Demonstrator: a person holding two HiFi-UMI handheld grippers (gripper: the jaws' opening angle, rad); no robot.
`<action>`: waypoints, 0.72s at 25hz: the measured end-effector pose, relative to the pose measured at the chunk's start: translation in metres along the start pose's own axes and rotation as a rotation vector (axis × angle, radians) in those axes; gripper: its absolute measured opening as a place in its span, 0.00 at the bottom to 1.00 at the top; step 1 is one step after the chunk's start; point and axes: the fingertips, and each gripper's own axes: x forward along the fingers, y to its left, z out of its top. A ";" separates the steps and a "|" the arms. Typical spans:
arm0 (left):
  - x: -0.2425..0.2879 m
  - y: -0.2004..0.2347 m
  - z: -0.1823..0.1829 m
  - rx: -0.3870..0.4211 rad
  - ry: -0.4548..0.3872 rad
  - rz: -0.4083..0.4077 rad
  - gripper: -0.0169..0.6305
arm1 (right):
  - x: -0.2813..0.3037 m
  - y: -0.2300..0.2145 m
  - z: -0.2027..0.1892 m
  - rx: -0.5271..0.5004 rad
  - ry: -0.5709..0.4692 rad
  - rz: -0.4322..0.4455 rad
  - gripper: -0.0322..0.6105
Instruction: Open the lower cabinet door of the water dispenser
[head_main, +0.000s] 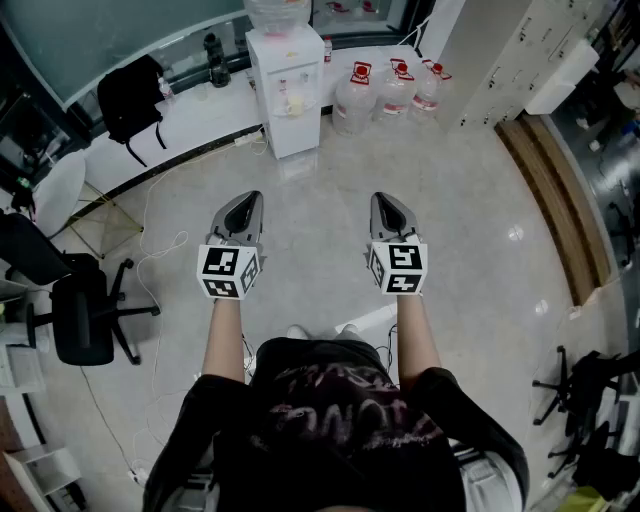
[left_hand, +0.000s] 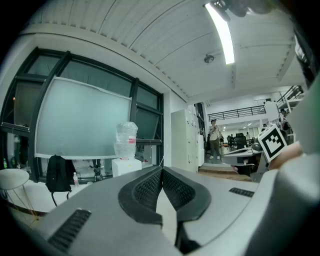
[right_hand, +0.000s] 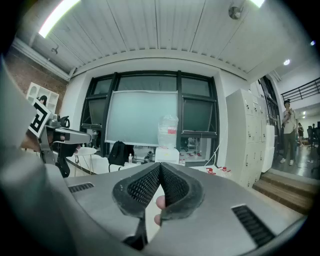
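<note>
Left tongs (head_main: 247, 203): held about level over the floor (head_main: 470, 220), tips pressed together, nothing between them; in the left gripper view the ribbed pads (left_hand: 150, 189) meet at the front edge. Right tongs (head_main: 384, 203): held beside the left, apart from it, likewise closed tip to tip and empty; the right gripper view shows the same meeting of pads (right_hand: 144, 187). Marker cubes: one on each, at the wrist end, left (head_main: 229, 271), right (head_main: 398, 268). Dispenser (head_main: 288, 90): white, upright on the floor by the window ledge, straight ahead and well apart from both tongs; clear bottle (head_main: 277, 12) upside down on top; lower door (head_main: 297, 128) lies flush with the body, closed. Also visible beyond the tips in the left gripper view (left_hand: 126, 166) and the right gripper view (right_hand: 167, 155). Jugs (head_main: 395, 92): several with red caps, on the floor just right of the dispenser. Backpack (head_main: 130, 95): black, leaning on the ledge to the left. Chair (head_main: 85, 315): black, wheeled, at far left. Lockers (head_main: 510, 50): white, at upper right. Cable (head_main: 160, 245): white, loose on the floor near the chair.
</note>
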 end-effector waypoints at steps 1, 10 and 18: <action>-0.002 0.002 -0.001 -0.001 0.001 0.001 0.04 | 0.000 0.002 0.000 0.003 -0.001 0.000 0.07; -0.008 0.009 -0.003 -0.005 0.002 0.005 0.04 | 0.002 0.010 -0.001 -0.003 0.002 -0.004 0.07; -0.013 0.021 -0.007 -0.012 0.003 -0.002 0.04 | 0.006 0.022 0.002 -0.004 -0.008 -0.012 0.07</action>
